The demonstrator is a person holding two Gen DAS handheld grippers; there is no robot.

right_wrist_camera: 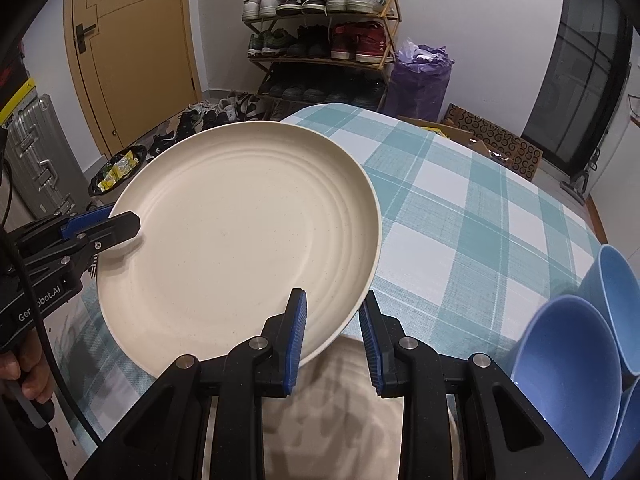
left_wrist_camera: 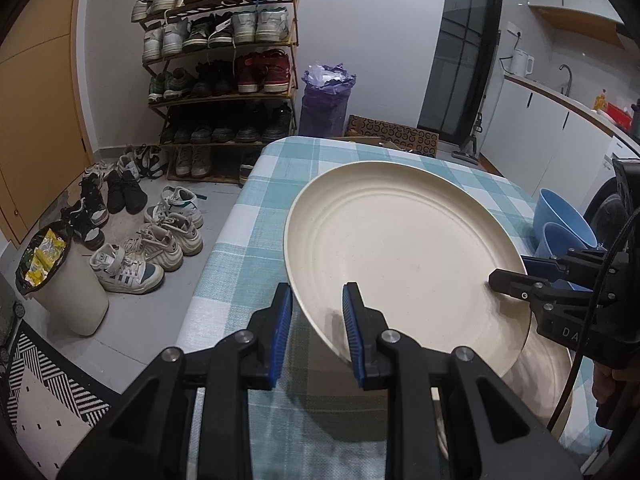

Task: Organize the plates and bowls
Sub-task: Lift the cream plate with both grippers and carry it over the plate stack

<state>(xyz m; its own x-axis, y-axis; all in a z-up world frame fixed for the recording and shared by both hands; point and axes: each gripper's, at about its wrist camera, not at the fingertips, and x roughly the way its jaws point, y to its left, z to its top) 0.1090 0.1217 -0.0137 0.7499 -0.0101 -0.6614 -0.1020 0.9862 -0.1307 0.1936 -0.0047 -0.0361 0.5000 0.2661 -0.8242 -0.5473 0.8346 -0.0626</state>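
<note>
A large cream plate (left_wrist_camera: 400,248) (right_wrist_camera: 240,240) hangs tilted above the checked tablecloth (left_wrist_camera: 248,216) (right_wrist_camera: 460,200). My left gripper (left_wrist_camera: 318,300) (right_wrist_camera: 124,220) is shut on its near rim, one blue pad over and one under the edge. On the opposite rim my right gripper (right_wrist_camera: 334,304) (left_wrist_camera: 508,276) is shut the same way. Beneath the raised plate a second cream plate (left_wrist_camera: 544,376) (right_wrist_camera: 340,400) lies on the table, partly hidden. Blue bowls (left_wrist_camera: 560,216) (right_wrist_camera: 568,360) lean together at the table's right side.
A shoe rack (left_wrist_camera: 220,76) stands against the far wall, with loose shoes (left_wrist_camera: 160,240) on the floor. A white bin (left_wrist_camera: 60,284) and a purple bag (left_wrist_camera: 326,100) sit on the floor. A kitchen counter (left_wrist_camera: 560,92) runs on the right, and a silver suitcase (right_wrist_camera: 36,156) stands by the door.
</note>
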